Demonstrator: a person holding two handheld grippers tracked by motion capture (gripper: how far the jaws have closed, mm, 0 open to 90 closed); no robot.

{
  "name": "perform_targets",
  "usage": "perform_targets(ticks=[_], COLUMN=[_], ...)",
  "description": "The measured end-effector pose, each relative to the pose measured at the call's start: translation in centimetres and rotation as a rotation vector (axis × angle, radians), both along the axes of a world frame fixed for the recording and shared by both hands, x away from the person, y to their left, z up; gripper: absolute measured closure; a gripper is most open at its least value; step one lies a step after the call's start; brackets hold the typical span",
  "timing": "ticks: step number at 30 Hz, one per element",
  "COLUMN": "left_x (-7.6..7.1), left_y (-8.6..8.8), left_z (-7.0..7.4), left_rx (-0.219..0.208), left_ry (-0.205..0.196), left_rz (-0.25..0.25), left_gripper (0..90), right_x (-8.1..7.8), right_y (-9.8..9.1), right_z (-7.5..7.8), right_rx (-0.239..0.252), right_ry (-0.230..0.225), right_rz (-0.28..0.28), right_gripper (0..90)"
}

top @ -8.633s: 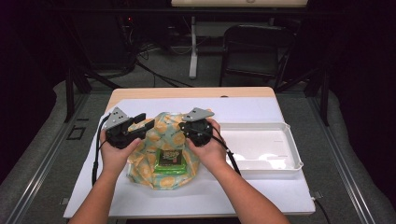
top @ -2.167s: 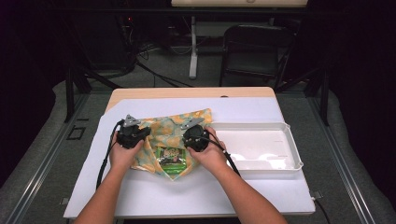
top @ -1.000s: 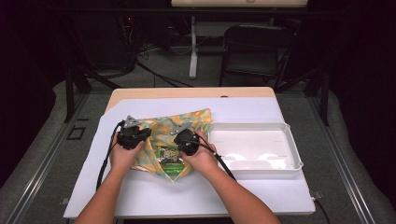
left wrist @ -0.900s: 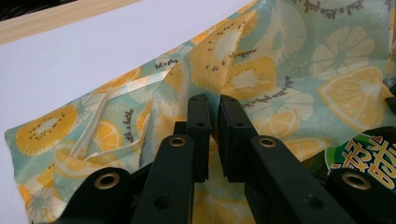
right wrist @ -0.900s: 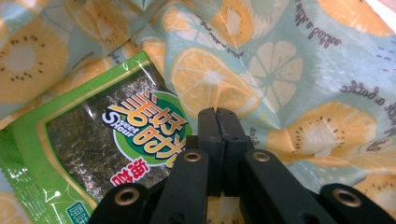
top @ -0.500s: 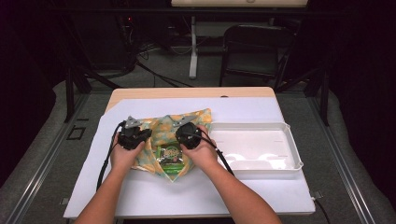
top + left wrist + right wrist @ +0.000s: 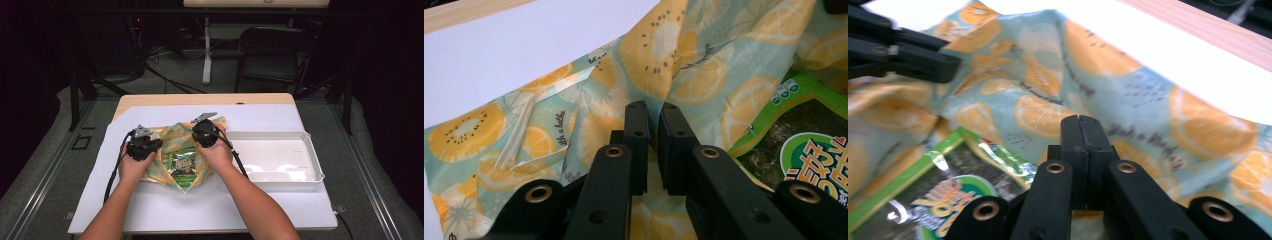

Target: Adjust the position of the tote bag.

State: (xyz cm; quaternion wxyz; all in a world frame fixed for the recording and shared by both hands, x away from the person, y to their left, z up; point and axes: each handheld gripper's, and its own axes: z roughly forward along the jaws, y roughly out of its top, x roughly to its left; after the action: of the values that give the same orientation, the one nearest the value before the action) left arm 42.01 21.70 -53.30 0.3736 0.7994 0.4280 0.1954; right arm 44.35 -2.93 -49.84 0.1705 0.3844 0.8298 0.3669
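Fingers of both the left gripper and right gripper pinch folds of the fruit-print cloth

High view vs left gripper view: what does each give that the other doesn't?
High view alone: the white tray right of the cloth, both hands, the right gripper on the cloth's far right part, and the table's wooden far edge with chair and floor beyond. Left gripper view alone: the left gripper with jaws nearly together, cloth pinched between them, plus the lemon and kiwi print. Shared: the fruit-print cloth, the green snack packet lying in it, and the white table cover.
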Motion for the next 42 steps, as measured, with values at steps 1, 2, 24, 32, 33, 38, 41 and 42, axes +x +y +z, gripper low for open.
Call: perform_targets(ticks=[1, 2, 24, 32, 33, 38, 41, 42], left_x=[0.0, 0.0, 0.1, -0.7, -0.8, -1.1, -0.9, -0.8], left_y=[0.0, 0.0, 0.4, 0.2, 0.0, -1.0, -1.3, -1.4], left_z=[0.0, 0.0, -0.5, 1.7, 2.1, 2.6, 2.0, 1.8], left_rx=[-0.003, -0.002, 0.010, -0.053, -0.061, -0.039, 0.011, 0.029], left_ry=[0.002, 0.002, 0.022, -0.058, -0.075, -0.086, -0.068, -0.053], left_rz=[0.002, 0.002, 0.011, -0.012, -0.018, -0.060, -0.072, -0.073], left_gripper=[83.9, 83.9, 82.8, 73.2, 72.1, 67.3, 64.6, 64.3], right_x=[0.2, 0.5, 2.9, 3.1, 3.1, 3.1, 3.0, 3.0], right_y=[-0.1, -0.2, -0.6, -0.5, -0.5, -0.4, -0.4, -0.4], right_z=[-0.1, -0.3, -3.3, -3.7, -3.7, -3.8, -3.8, -3.7], right_rx=[0.000, -0.004, -0.068, -0.069, -0.069, -0.061, -0.060, -0.070], right_ry=[0.003, 0.011, 0.105, 0.114, 0.114, 0.110, 0.108, 0.110], right_rz=[-0.006, -0.014, -0.075, -0.076, -0.076, -0.076, -0.079, -0.075], right_gripper=[90.0, 90.0, 90.0, 90.0, 90.0, 90.0, 90.0, 90.0])
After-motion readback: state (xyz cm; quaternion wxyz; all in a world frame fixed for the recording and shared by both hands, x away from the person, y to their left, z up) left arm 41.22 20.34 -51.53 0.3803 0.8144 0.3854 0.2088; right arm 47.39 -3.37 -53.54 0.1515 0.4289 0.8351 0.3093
